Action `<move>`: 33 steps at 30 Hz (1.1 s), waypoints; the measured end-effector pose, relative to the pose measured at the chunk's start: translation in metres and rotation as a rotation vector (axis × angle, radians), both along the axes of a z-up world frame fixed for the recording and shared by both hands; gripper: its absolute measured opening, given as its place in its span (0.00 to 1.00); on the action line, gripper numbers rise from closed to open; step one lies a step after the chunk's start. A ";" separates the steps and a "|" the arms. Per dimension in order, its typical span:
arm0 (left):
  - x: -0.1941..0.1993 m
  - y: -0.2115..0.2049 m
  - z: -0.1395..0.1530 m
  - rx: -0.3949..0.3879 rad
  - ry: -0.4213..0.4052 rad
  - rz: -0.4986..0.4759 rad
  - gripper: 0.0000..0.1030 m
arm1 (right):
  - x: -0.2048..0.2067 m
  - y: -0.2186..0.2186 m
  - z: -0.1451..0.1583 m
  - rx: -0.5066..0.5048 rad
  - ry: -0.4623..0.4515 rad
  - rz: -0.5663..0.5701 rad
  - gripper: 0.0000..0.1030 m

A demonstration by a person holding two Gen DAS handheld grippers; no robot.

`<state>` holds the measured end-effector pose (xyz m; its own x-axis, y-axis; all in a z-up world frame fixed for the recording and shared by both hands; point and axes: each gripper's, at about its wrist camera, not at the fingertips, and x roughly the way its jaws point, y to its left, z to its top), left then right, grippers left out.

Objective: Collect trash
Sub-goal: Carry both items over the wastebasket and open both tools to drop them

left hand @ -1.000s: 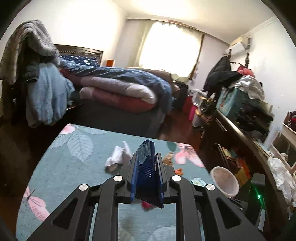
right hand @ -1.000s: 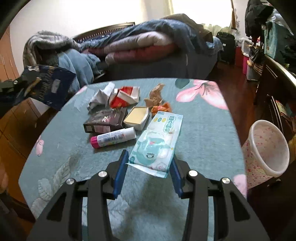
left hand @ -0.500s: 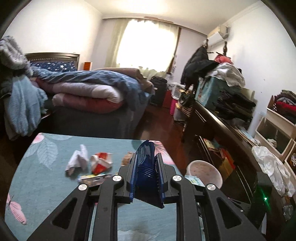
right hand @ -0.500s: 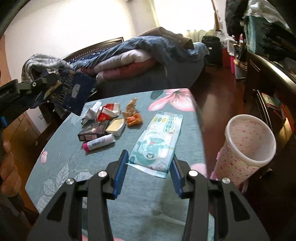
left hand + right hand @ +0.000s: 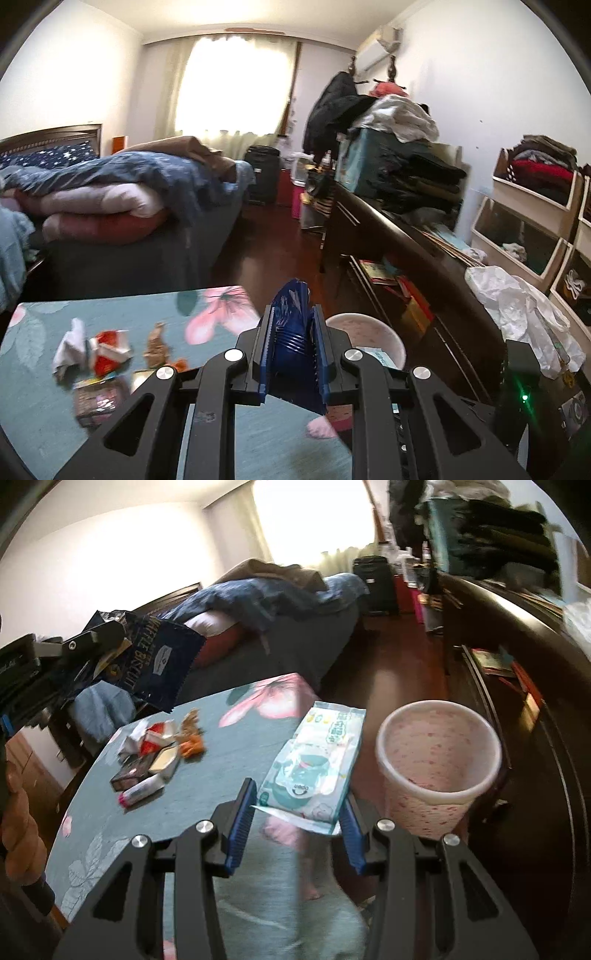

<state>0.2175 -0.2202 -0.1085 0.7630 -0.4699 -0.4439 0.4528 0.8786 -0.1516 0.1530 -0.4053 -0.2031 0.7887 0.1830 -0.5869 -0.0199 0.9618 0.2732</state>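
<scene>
Both claws have swung over to the bin (image 5: 437, 760). The left claw (image 5: 293, 354) pinches a blue bag (image 5: 291, 332) (a biscuit one). The right claw (image 5: 297, 812) grips the wipes pack (image 5: 314, 764). Dropping looks next.

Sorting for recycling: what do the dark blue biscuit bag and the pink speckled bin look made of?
Biscuit bag: probably thin glossy plastic film, judging by its creases and zigzag-cut edge. Bin: probably rigid, slightly translucent plastic, with a smooth rolled rim and light glowing through the wall.
</scene>
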 end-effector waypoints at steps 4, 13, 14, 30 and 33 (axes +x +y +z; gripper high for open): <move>0.004 -0.028 -0.002 0.020 -0.013 -0.047 0.19 | -0.002 -0.026 -0.003 0.008 -0.005 -0.053 0.43; 0.016 -0.091 -0.014 0.052 -0.028 -0.153 0.19 | -0.002 -0.083 -0.017 0.038 -0.005 -0.175 0.43; 0.018 -0.096 -0.015 0.056 -0.028 -0.160 0.19 | -0.001 -0.089 -0.019 0.042 -0.004 -0.188 0.43; 0.080 -0.183 -0.061 0.105 0.031 -0.263 0.19 | 0.046 -0.166 -0.072 0.102 0.054 -0.317 0.43; 0.092 -0.196 -0.070 0.118 0.044 -0.267 0.19 | 0.059 -0.173 -0.080 0.103 0.059 -0.321 0.43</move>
